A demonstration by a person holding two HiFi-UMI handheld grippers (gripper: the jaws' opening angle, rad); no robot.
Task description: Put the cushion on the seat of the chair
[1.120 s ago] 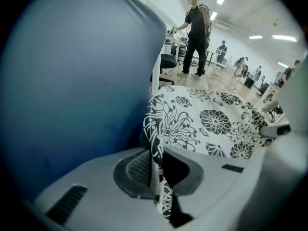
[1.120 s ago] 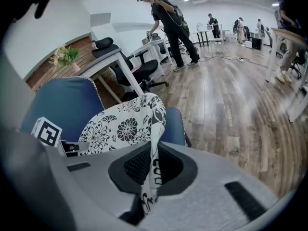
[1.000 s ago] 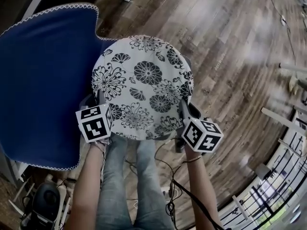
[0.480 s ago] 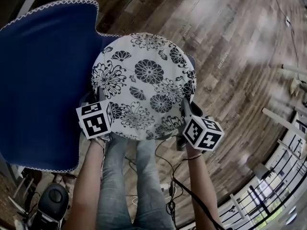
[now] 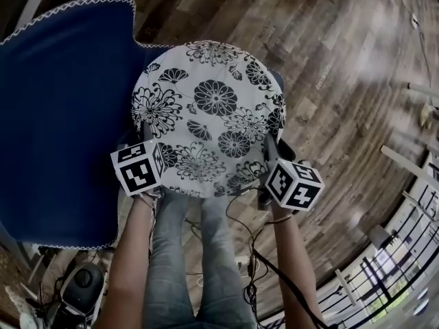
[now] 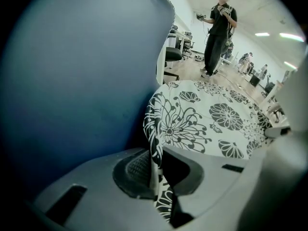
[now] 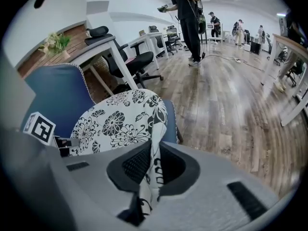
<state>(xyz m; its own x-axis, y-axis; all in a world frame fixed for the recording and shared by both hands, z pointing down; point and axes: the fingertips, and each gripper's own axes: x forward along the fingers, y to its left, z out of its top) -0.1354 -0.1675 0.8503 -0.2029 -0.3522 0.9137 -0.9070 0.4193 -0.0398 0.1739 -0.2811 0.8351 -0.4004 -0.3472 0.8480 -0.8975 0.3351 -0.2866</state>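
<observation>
A round white cushion (image 5: 209, 112) with black flower print lies over the seat of a blue chair, beside its tall blue backrest (image 5: 62, 115). A sliver of blue seat (image 7: 169, 121) shows under its far edge. My left gripper (image 5: 145, 136) is shut on the cushion's near left rim, and the printed fabric (image 6: 211, 119) stands pinched between its pads (image 6: 137, 167). My right gripper (image 5: 267, 146) has the near right rim between its jaws (image 7: 153, 165). Those jaws are opening, and the fabric (image 7: 118, 119) still leans on one pad.
The holder's legs in jeans (image 5: 195, 266) stand just before the chair, with cables (image 5: 250, 279) on the wooden floor (image 5: 343, 81). White desk frames (image 5: 411, 163) stand at the right. Desks and office chairs (image 7: 130, 57) line the room, and a person (image 7: 187, 18) stands further off.
Both grippers and the cushion have sunk a little toward the seat. Both still have the cushion's rim between their jaws.
</observation>
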